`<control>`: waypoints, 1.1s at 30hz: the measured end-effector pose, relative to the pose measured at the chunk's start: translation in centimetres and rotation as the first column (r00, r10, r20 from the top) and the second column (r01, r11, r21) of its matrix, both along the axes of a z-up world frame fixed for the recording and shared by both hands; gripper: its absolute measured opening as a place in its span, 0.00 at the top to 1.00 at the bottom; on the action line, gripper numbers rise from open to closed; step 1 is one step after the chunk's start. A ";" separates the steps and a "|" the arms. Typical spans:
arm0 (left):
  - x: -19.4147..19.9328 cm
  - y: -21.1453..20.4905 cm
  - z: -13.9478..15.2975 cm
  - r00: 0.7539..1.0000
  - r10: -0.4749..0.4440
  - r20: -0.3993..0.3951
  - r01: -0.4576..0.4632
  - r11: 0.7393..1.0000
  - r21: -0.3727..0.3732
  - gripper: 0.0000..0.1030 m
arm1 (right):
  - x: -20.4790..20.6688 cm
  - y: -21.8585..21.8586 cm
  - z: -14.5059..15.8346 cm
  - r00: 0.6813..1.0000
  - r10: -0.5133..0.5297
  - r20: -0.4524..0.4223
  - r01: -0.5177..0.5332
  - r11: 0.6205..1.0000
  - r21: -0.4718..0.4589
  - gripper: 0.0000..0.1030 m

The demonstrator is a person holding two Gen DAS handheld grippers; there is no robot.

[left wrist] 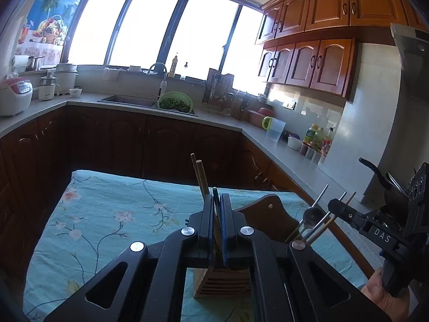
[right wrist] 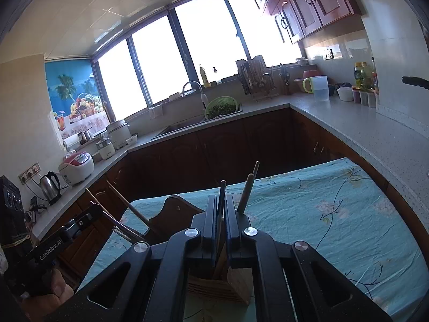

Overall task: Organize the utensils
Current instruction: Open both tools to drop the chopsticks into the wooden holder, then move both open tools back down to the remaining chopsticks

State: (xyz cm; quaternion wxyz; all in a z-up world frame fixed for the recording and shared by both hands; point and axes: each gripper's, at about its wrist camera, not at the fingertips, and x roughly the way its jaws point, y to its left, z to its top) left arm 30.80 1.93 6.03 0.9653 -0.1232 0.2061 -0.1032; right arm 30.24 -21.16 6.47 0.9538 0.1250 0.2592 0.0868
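Note:
In the left wrist view my left gripper is shut on a pair of wooden chopsticks that stick up past its left finger. Under it stands a wooden utensil holder with a slatted front and a dark back board. My right gripper reaches in from the right, among a spoon and thin metal sticks. In the right wrist view my right gripper is shut on a grey metal chopstick, with wooden chopsticks just right of it. The holder sits below, and the left gripper is at left.
The holder stands on a table with a teal flowered cloth. A grey counter wraps around the room with a sink, a green colander, a rice cooker and bottles. A black pan handle juts out at right.

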 end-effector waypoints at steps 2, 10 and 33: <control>0.0 0.1 0.1 1.000 0.001 -0.003 -0.001 1.000 -0.001 0.98 | 0.1 0.0 0.0 1.000 0.001 -0.001 -0.001 1.000 0.002 0.95; 0.3 0.3 0.4 1.000 -0.005 -0.027 0.005 1.000 -0.017 0.97 | 0.0 -0.2 0.2 1.000 0.006 -0.005 -0.006 1.000 0.016 0.92; -10.0 2.6 -2.0 0.995 0.074 -0.073 -0.079 0.994 -0.076 0.32 | -10.9 -4.4 1.2 0.993 -0.069 0.093 0.061 0.994 0.090 0.08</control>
